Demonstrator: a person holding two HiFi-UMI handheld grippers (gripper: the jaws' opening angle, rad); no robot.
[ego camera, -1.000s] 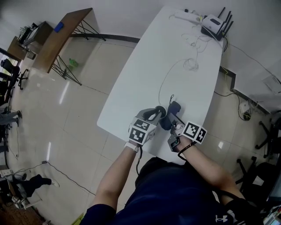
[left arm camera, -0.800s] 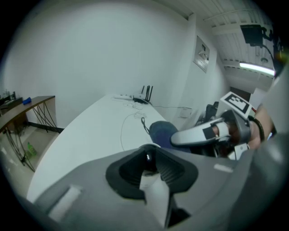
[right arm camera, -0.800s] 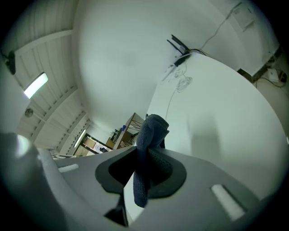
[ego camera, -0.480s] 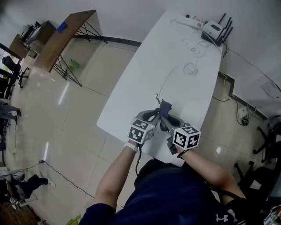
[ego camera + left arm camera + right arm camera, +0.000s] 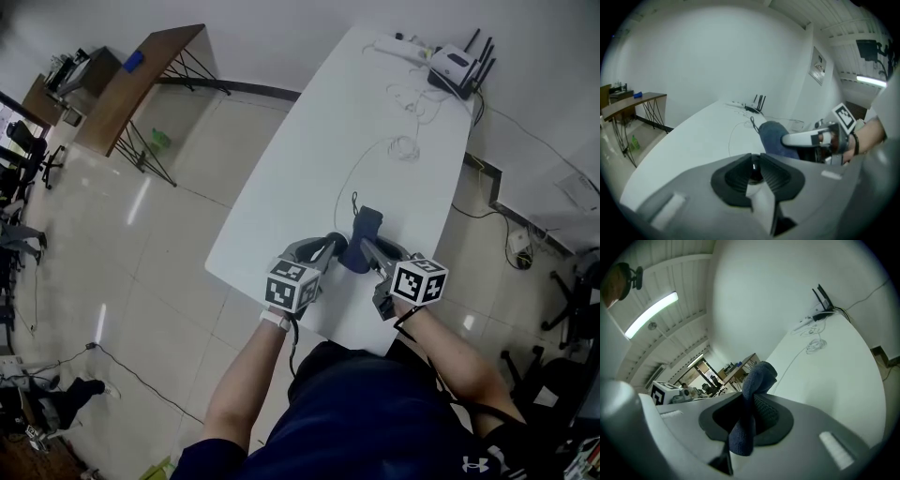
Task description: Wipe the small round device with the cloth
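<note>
Going left to right: the left gripper has its jaws pinched nearly together on a small dark rounded thing with a glint on it, which I'm pretty sure is the small round device. It's held just above the near end of the white table. A thin cable trails up the table from around there, though I can't see where it actually plugs in. Right next to that is the blue cloth, bunched up and sticking out past the right gripper, whose jaws are clamped on its middle. The cloth looks like it's touching or almost touching the device, so I'd call this mid-wipe. Tips for doing it well: keep the left grip steady so the device doesn't twist out, rub with the puffy free end of the cloth and not the jaw tips, use short strokes, and rotate the device to get every side. Also watch that the cloth doesn't snag the cable.
</note>
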